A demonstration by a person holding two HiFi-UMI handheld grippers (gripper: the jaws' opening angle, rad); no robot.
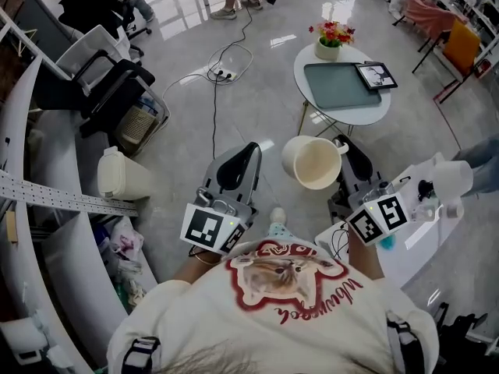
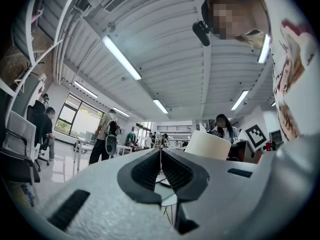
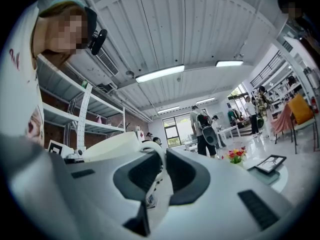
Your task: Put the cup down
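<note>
Currently the cup (image 1: 314, 162) is in the air over the floor (image 1: 257, 92), mouth tipped up toward the head camera. It touches no surface.

- Right tongs (image 1: 341, 148) pinch the cup by its handle (image 3: 156, 160) alone. The right gripper view shows the white loop between the jaws, with the cup body off at 9 o'clock of them.
- Left tongs (image 1: 253, 149) are pressed together, nothing between them. They are near the cup at its 9 o'clock, not touching it.
- Round tabletop (image 1: 376, 112) lies at about 1 o'clock from the cup, well apart. It carries a tray (image 1: 339, 86), a dark frame (image 1: 376, 75) and flowers (image 1: 332, 36).

Risks, as I judge them:
- A handle-only pinch may let the cup swing or twist, so the base could meet the surface crooked and tip.
- Opening the jaws short of the tabletop would send the cup to the floor.
- Little bare tabletop is left. Landing on the tray's rim or the frame would leave the cup tilted, and a wide approach could knock the flowers.
</note>
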